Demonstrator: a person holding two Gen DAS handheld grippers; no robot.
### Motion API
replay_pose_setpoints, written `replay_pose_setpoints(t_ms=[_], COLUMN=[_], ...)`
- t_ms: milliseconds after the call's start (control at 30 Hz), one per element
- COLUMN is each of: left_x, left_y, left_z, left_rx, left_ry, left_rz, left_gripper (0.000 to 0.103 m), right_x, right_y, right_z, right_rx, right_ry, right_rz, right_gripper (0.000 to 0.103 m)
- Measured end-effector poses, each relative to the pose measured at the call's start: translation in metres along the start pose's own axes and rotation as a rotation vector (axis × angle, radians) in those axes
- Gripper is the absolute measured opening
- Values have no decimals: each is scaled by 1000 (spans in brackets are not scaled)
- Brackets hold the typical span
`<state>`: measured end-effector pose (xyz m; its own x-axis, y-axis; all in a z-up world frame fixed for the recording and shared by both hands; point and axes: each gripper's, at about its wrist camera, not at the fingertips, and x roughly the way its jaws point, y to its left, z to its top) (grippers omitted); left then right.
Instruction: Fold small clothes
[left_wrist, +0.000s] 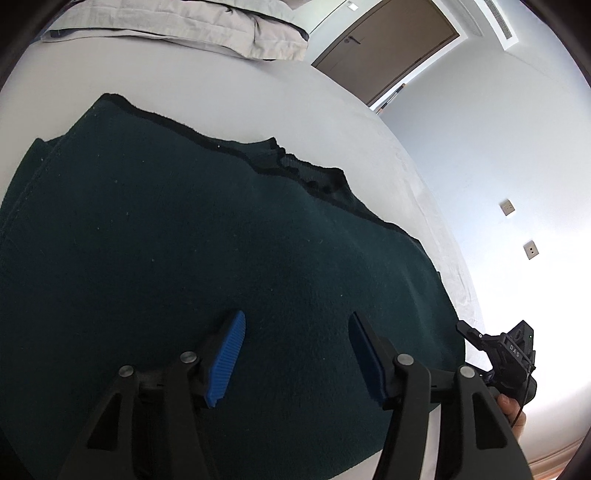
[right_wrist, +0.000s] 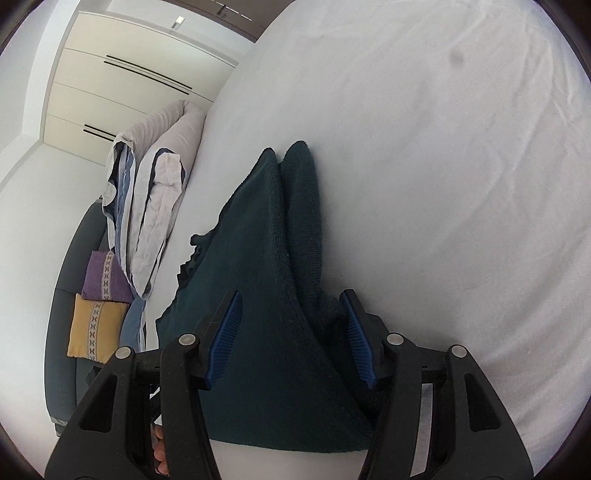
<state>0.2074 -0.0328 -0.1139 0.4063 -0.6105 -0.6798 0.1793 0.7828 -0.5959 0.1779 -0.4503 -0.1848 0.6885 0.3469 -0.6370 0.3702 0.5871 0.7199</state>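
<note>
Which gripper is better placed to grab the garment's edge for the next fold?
Probably right: the right gripper is open and straddles the garment's folded edge. The left gripper is open over flat mid-cloth.

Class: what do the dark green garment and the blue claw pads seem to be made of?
Dark green garment: probably knitted or fleecy wool-like fabric, matte; fuzzy nap, ribbed edge. Left claw pads: likely rubber or plastic, matte blue; moulded ridges.

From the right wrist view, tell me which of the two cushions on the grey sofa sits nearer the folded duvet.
The purple cushion. It lies right beside the folded duvet, while the yellow cushion sits below it in the picture, farther from the duvet. Both rest on the grey sofa.
</note>
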Motion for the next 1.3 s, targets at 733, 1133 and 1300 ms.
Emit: replay_pose_setpoints(t_ms=[733,1133,1300], left_x=[7,-19,-7], left_y=[2,38,34], left_z=[2,18,22], left_rx=[-23,-258,-291], left_ry=[6,6,63], left_rz=[-18,-219,-265], left_gripper=[61,73,76], right_x=[25,116,129], right_y=[43,239,241], right_z=[-8,-121,-133], right_rx=[-75,-780,-805], right_ry=[-31,145,147], right_rz=[-142,-236,-234], right_gripper=[15,15,15])
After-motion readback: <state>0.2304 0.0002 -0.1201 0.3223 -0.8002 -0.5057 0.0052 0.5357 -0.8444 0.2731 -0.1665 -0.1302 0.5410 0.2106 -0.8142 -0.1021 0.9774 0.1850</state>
